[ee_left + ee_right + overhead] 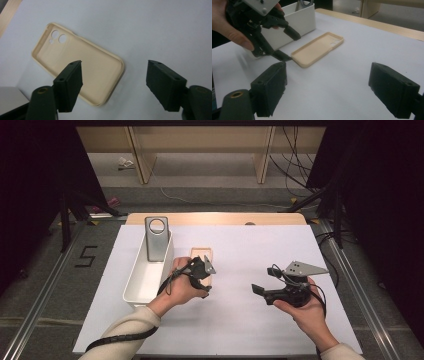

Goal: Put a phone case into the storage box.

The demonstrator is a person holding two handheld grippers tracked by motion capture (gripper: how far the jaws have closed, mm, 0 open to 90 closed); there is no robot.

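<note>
So the left gripper (204, 287) was hovering right over the near end of the phone case (77, 67), jaws spread wide with nothing between them, not touching the case at all. Seen from its own camera, the case lay flat on the white table (240, 320), open side up, just past and partly behind the left-hand jaw, with the camera cutouts at the end farthest from the jaws. The other jaw had only bare table behind it. From the right gripper view you could see the left gripper's lower jaw tip just beside the near short edge of the case; I couldn't tell if it was actually brushing it or a hair off. The right gripper (261, 291) was well off to the side of the left one, held in the person's right hand (305, 312) low over the table, jaws also spread wide with nothing in them, pointing across toward the case. Just past the left gripper, on the side away from the right one, sat a white bin (145, 280), close beside the case but not touching it as far as I could see. A grey phone case (157, 239) stood upright at the far end of that bin, leaning on its back wall, round camera hole at the top.
</note>
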